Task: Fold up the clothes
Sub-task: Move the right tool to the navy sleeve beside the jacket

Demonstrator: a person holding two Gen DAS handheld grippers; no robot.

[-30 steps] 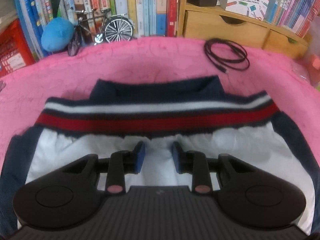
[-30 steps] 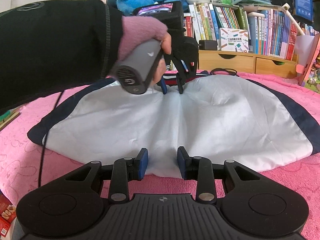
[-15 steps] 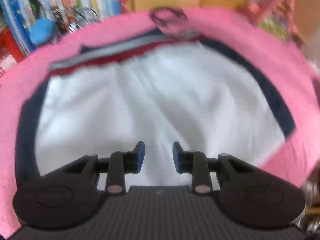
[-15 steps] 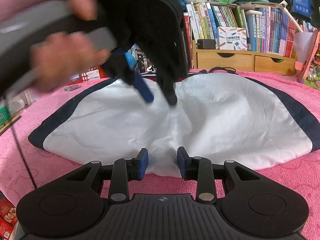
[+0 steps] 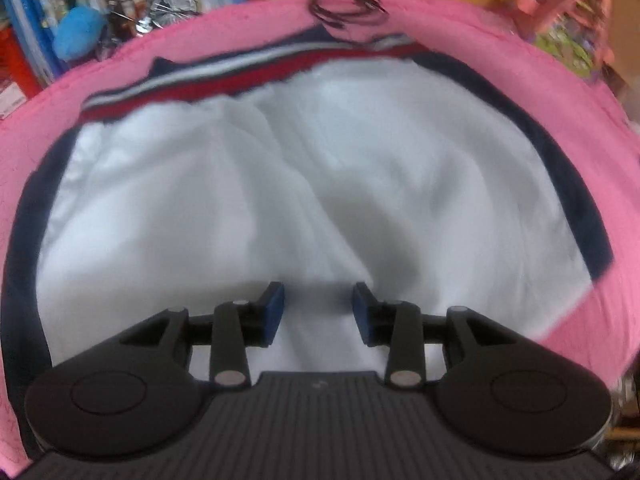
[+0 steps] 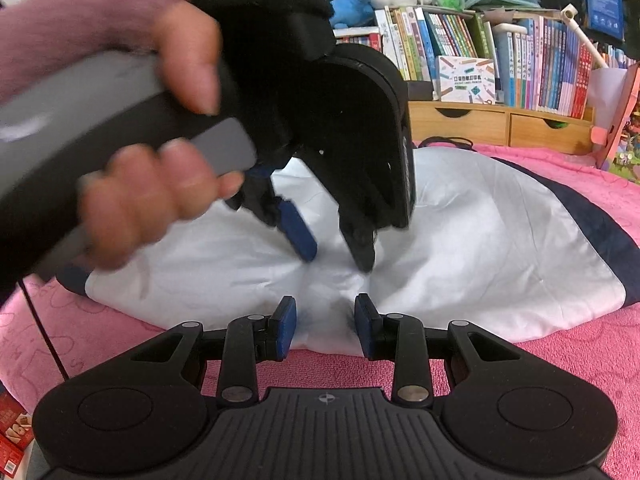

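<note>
A white garment with navy sides and a red, white and navy striped band lies spread on the pink cover. It also shows in the right wrist view. My left gripper is open and hovers over the white cloth near its near edge. In the right wrist view the left gripper points down with its tips at the cloth. My right gripper is open at the garment's near hem, with the white fabric between its pads.
A coiled black cable lies on the pink cover beyond the band. Bookshelves and wooden drawers stand behind. A toy bicycle and a blue plush sit at the back left.
My left gripper has pulled back from the striped band toward the near hem, close to my right gripper. The right gripper has stayed at the hem, open.
</note>
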